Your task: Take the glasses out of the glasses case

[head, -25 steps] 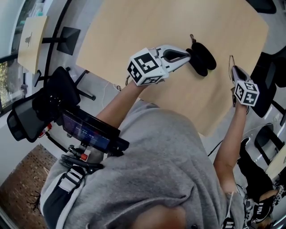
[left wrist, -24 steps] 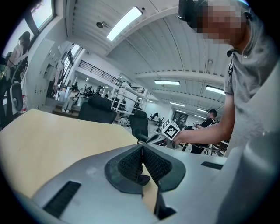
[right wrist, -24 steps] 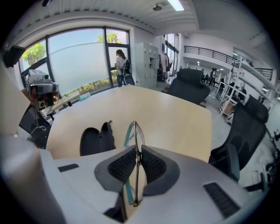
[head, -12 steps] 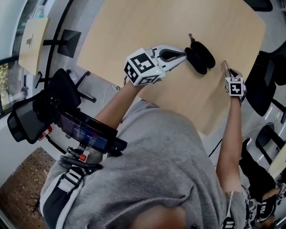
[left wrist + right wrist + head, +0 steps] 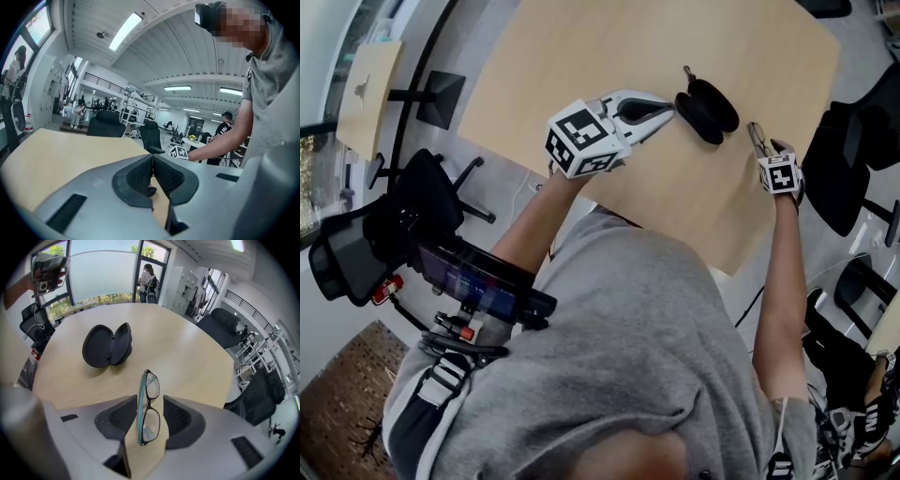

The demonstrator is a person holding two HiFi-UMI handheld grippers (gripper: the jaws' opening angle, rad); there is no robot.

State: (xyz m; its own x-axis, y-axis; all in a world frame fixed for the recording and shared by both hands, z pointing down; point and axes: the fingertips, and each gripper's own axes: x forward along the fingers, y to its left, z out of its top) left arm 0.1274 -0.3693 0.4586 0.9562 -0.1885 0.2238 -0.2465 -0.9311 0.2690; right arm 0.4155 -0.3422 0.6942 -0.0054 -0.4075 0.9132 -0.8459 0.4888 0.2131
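The black glasses case [image 5: 706,105] lies open and empty on the pale wooden table [image 5: 581,56]; it also shows in the right gripper view [image 5: 107,345]. The glasses [image 5: 149,408], dark-framed with teal arms, rest folded on the table between the jaws of my right gripper [image 5: 149,401]. Those jaws are opening, and a gap shows between each pad and the frame. In the head view the right gripper [image 5: 757,141] points down at the table just right of the case. My left gripper [image 5: 670,106] hovers left of the case with its pads [image 5: 140,176] pressed together on nothing.
The table's near edge runs close under both arms. Dark office chairs [image 5: 834,159] stand off the table's right side, and another chair [image 5: 422,197] stands at the left. A small pale side table [image 5: 361,84] is at the far left.
My right gripper has come left and down from beyond the table's right edge to the tabletop beside the case, glasses with it. The left gripper drew slightly back from the case.
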